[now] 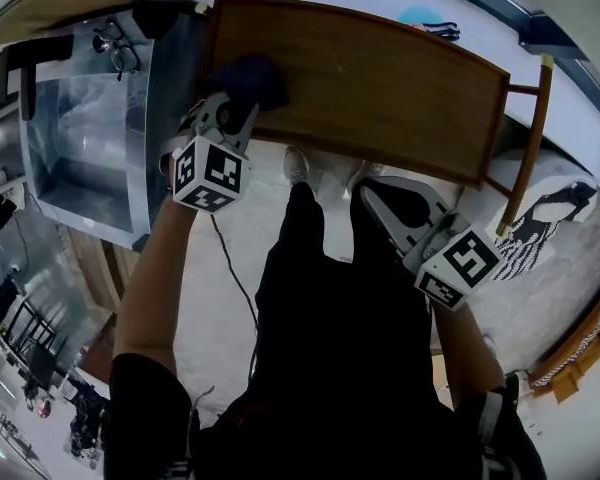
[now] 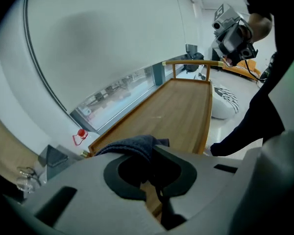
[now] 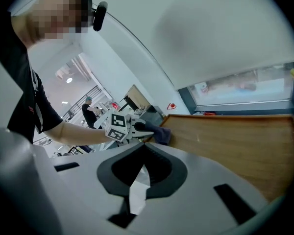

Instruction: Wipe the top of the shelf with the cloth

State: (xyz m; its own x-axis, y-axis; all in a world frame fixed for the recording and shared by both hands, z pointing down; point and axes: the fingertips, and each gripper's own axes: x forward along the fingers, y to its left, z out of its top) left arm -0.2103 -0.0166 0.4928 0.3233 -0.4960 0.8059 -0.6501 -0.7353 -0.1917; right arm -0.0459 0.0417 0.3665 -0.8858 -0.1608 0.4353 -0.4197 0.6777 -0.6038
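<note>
The wooden shelf top runs across the head view. A dark blue cloth lies bunched on its left end. My left gripper is shut on the cloth and holds it against the board. My right gripper hangs in front of the shelf's near edge, off the board, with its jaws shut and nothing between them. The right gripper view shows the left gripper and the cloth at the far end of the shelf top.
A metal bin stands against the shelf's left end, with a pair of glasses on its rim. A black-and-white patterned cushion lies on the floor past the right end. A wooden rail post rises at that end.
</note>
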